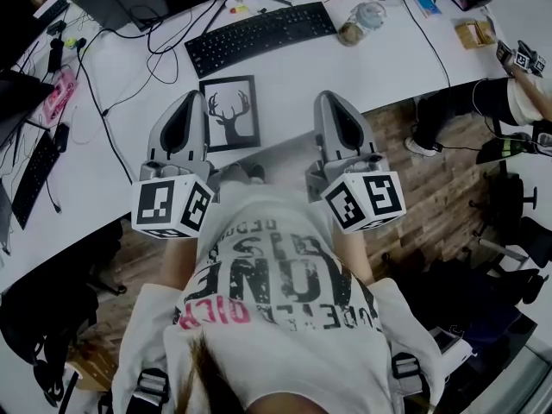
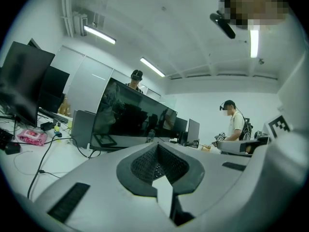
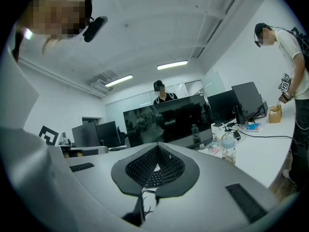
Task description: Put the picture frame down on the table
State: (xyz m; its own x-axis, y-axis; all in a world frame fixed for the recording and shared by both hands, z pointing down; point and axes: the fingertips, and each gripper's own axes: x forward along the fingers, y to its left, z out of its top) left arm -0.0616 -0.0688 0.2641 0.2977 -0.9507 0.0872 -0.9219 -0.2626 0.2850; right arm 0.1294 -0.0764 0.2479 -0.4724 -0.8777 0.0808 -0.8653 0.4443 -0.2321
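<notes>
The picture frame [image 1: 229, 112], black-edged with a deer-head drawing, lies flat on the white table [image 1: 285, 84] near its front edge. My left gripper [image 1: 191, 102] hovers right beside the frame's left edge and partly overlaps it in the head view. My right gripper [image 1: 331, 102] is a short way to the right of the frame, apart from it. In both gripper views the jaws meet around a mesh-lined hollow, shut, with nothing gripped. A sliver of the antler drawing [image 3: 146, 211] shows through the right gripper's lower slit.
A black keyboard [image 1: 259, 34] lies behind the frame, with a jar [image 1: 360, 22] to its right and cables [image 1: 129, 67] to its left. Monitors stand along the back. Another keyboard [image 1: 34, 175] is far left. Another person [image 1: 517, 93] stands at the table's right end.
</notes>
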